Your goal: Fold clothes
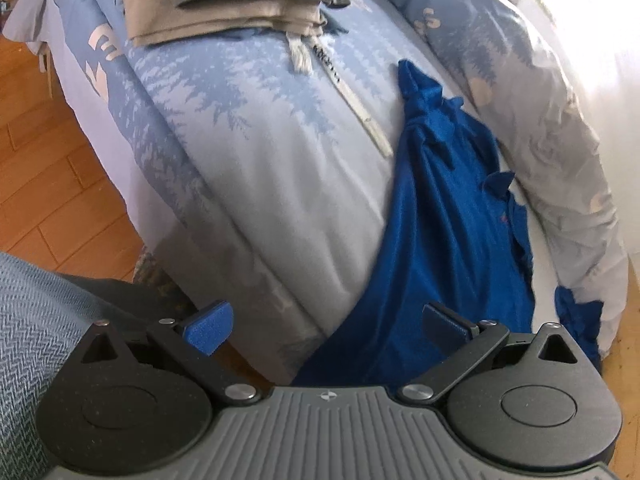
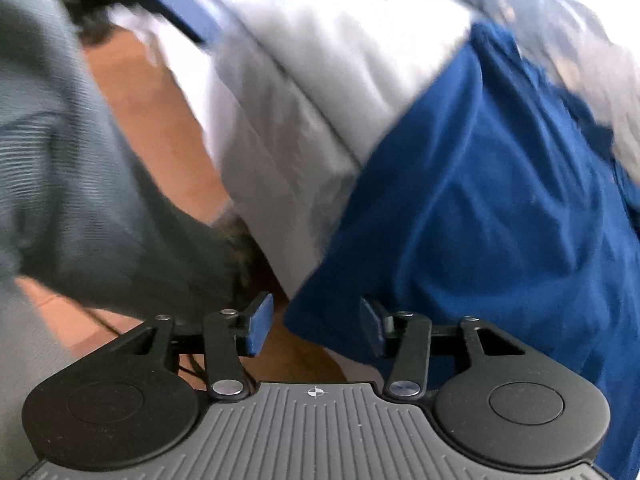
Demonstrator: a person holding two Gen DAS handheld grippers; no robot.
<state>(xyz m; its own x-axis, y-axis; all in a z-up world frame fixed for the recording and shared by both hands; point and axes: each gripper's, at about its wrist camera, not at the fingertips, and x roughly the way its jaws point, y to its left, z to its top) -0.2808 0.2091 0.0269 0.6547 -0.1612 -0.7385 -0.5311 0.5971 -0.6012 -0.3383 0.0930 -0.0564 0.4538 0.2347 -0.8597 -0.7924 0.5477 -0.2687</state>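
Blue shirt (image 1: 448, 216) lies crumpled along the near edge of the bed (image 1: 280, 184), its lower part hanging over the side toward the wooden floor (image 1: 48, 168). Left claw (image 1: 324, 326) is released, jaws wide, nothing between them, poised above the hanging hem. Right claw (image 2: 316, 330) is also unclenched, jaws partly apart, with the shirt's lower corner just at its right pad but not pinched; this view is blurred, so contact cannot be told. Judgement: the step in hand is taking hold of the hem to spread the shirt flat. Best to pinch one single layer at each bottom corner, well apart, then draw it up onto the bed so the twisted upper end untwists. Around: a stack of folded clothes (image 1: 224, 0) at the far end, with a drawstring (image 1: 352, 92) trailing toward the shirt; a bunched duvet (image 1: 532, 92) crowds the right side, limiting spreading room. A grey sleeve (image 2: 72, 168) sits near left.
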